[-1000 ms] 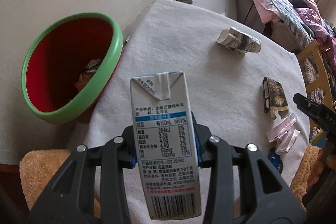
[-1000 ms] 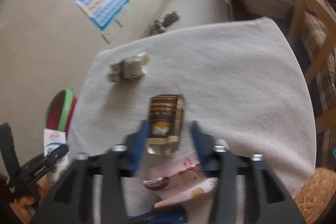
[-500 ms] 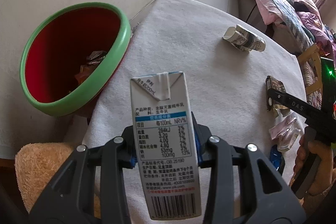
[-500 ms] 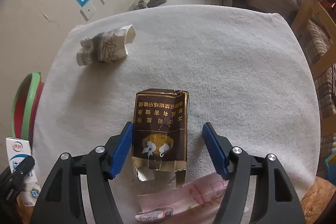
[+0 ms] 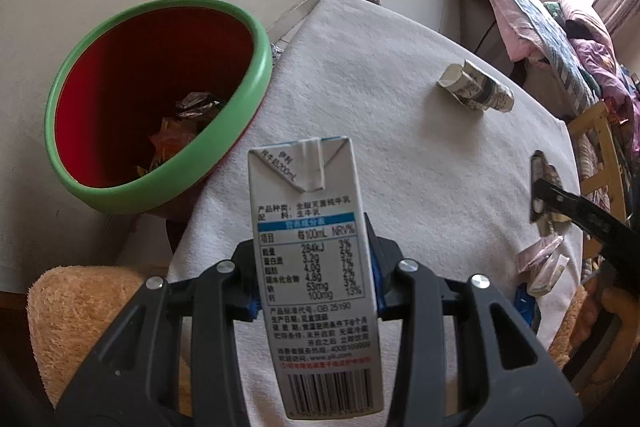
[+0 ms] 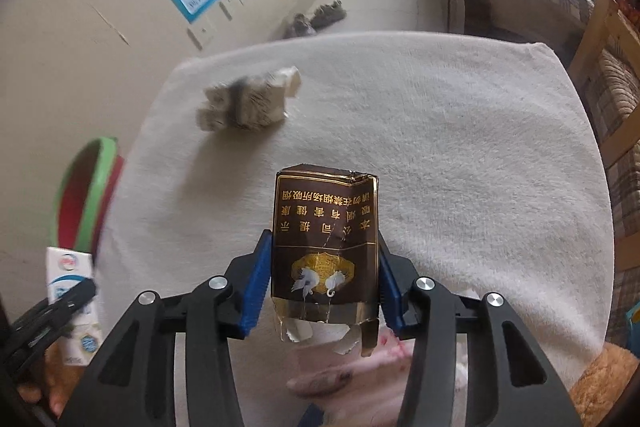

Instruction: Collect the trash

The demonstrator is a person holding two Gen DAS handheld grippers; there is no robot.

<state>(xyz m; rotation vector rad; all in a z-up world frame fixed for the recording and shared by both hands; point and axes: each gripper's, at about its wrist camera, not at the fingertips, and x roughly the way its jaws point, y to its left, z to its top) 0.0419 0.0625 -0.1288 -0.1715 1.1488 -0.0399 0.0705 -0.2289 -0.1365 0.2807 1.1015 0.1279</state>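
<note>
My left gripper [image 5: 314, 271] is shut on a white milk carton [image 5: 312, 259], held upright just right of the green-rimmed red bin [image 5: 256, 43]. The bin holds several wrappers. My right gripper [image 6: 323, 279] is shut on a torn brown cigarette pack [image 6: 324, 243], held above the white cloth. The carton also shows in the right wrist view [image 6: 70, 291], and the bin [image 6: 100, 187] stands beyond it. A crushed paper cup [image 5: 476, 91] lies on the cloth; in the right wrist view the cup [image 6: 248, 103] is blurred.
The table is covered by a white cloth [image 5: 380, 75]. Pink wrappers [image 5: 544, 263] lie near its right edge, under the right gripper [image 6: 360, 371]. A tan plush cushion [image 5: 80, 315] sits at the near left. A bed and a wooden chair [image 6: 600, 39] stand to the right.
My right gripper has closed on the cigarette pack and lifted it off the cloth. My left gripper has moved the carton closer to the bin.
</note>
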